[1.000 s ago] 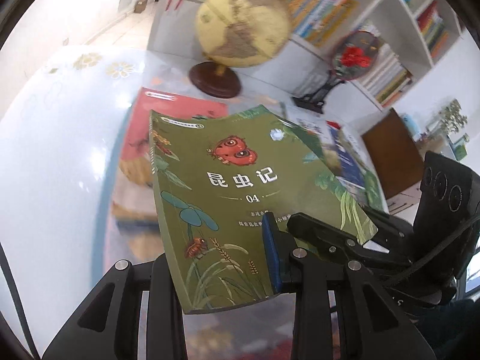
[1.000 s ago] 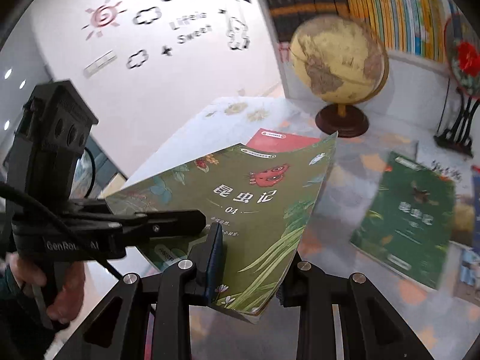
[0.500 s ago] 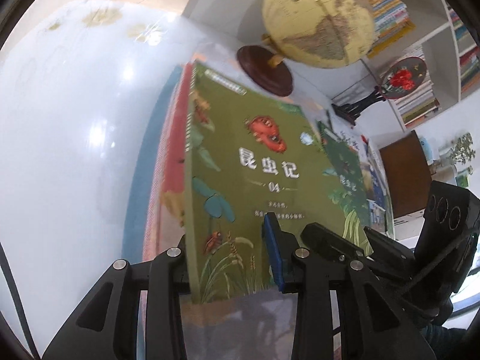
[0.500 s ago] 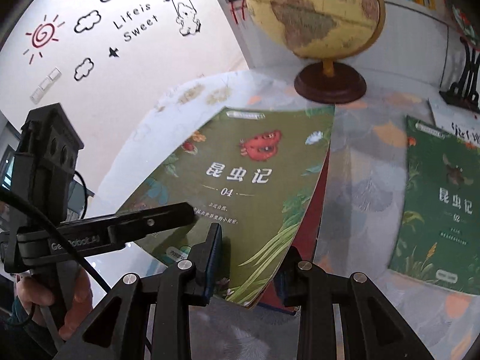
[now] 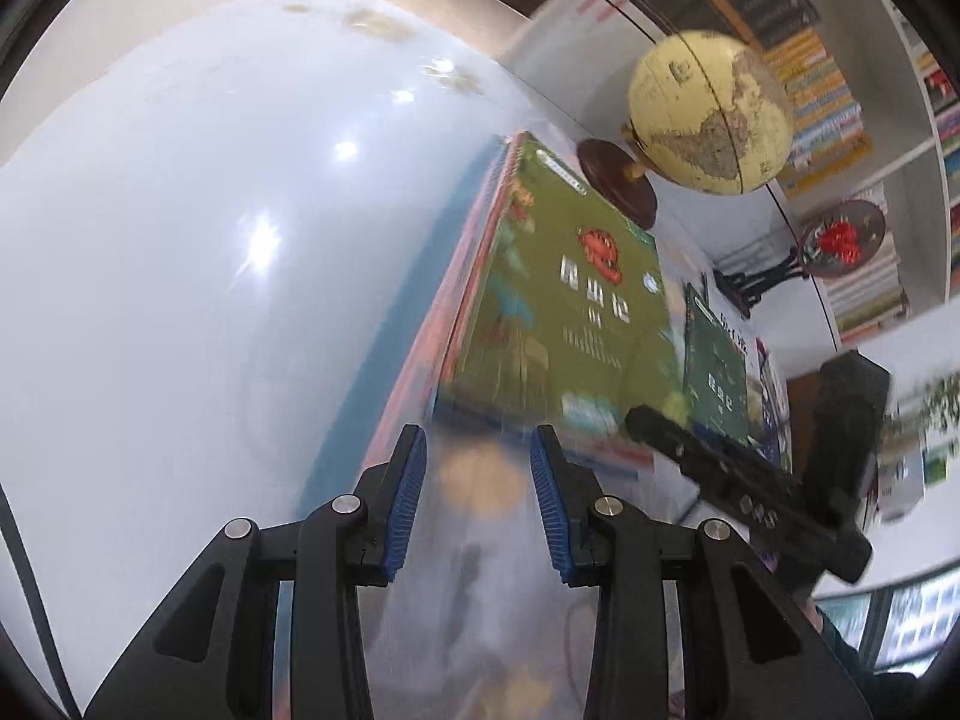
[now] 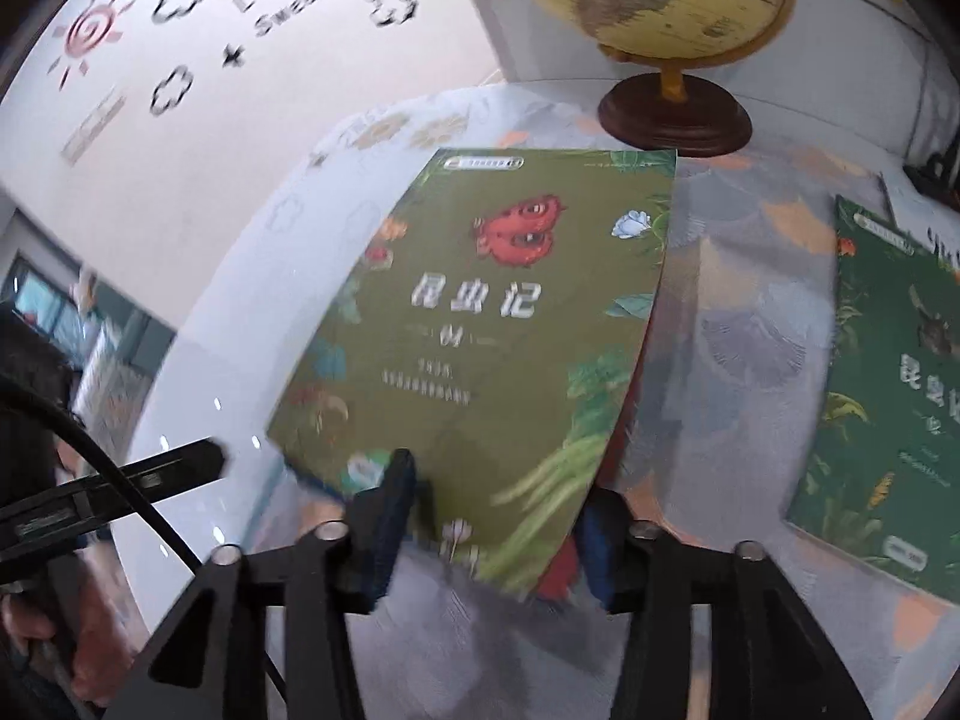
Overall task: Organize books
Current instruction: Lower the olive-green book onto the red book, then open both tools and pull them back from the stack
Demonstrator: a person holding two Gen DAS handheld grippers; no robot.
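An olive-green book [image 6: 498,312] with a red insect on its cover lies flat on a red book [image 6: 561,570] on the table. In the left wrist view this olive-green book [image 5: 558,312] is blurred and lies just ahead of my left gripper [image 5: 480,501], which is open with nothing between its blue pads. My right gripper [image 6: 492,534] straddles the book's near edge. Its jaws are opening, and the pads no longer press the cover. The other gripper shows in each view: the right gripper [image 5: 720,474] and the left gripper [image 6: 120,480].
A darker green book [image 6: 888,384] lies flat to the right. A yellow globe [image 6: 654,0] on a brown base stands behind the stack. Bookshelves [image 5: 828,90] and a red round ornament [image 5: 843,234] are beyond. The glossy white table [image 5: 180,300] spreads left.
The olive-green book came down from the air onto the red book. My left gripper let go and drew back from it. My right gripper's jaws widened around its near edge.
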